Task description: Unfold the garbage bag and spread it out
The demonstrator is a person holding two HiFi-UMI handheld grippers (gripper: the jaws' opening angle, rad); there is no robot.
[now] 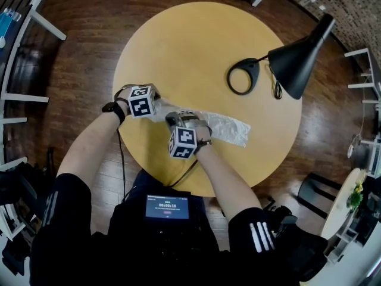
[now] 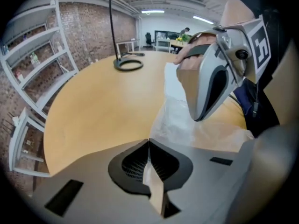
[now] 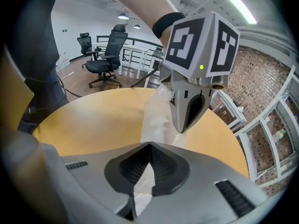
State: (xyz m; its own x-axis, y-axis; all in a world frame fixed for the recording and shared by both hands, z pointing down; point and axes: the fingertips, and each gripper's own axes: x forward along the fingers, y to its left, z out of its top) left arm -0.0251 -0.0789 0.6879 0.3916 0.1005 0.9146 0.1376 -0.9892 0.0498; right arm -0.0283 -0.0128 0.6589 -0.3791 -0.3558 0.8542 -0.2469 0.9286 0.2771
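A translucent white garbage bag [image 1: 223, 127] lies as a crumpled long strip on the round yellow table [image 1: 196, 34], near its front edge. My left gripper [image 1: 156, 109] is at the strip's left end. In the left gripper view its jaws [image 2: 149, 143] are shut, with the bag's [image 2: 187, 125] edge running in between them. My right gripper [image 1: 181, 118] stands just to the right, over the strip's middle. Its jaws [image 3: 149, 146] are shut on the bag's film [image 3: 156, 115], which shows white in the slot. The two grippers are close together; each sees the other [image 2: 198, 118] [image 3: 181, 127] tip-down on the bag.
A black desk lamp stands at the table's right side, with its ring base [image 1: 243, 76] on the top and its shade [image 1: 297, 61] beyond the edge. White shelf frames [image 1: 21, 97] stand on the dark wood floor. Black office chairs [image 3: 110, 55] are further off.
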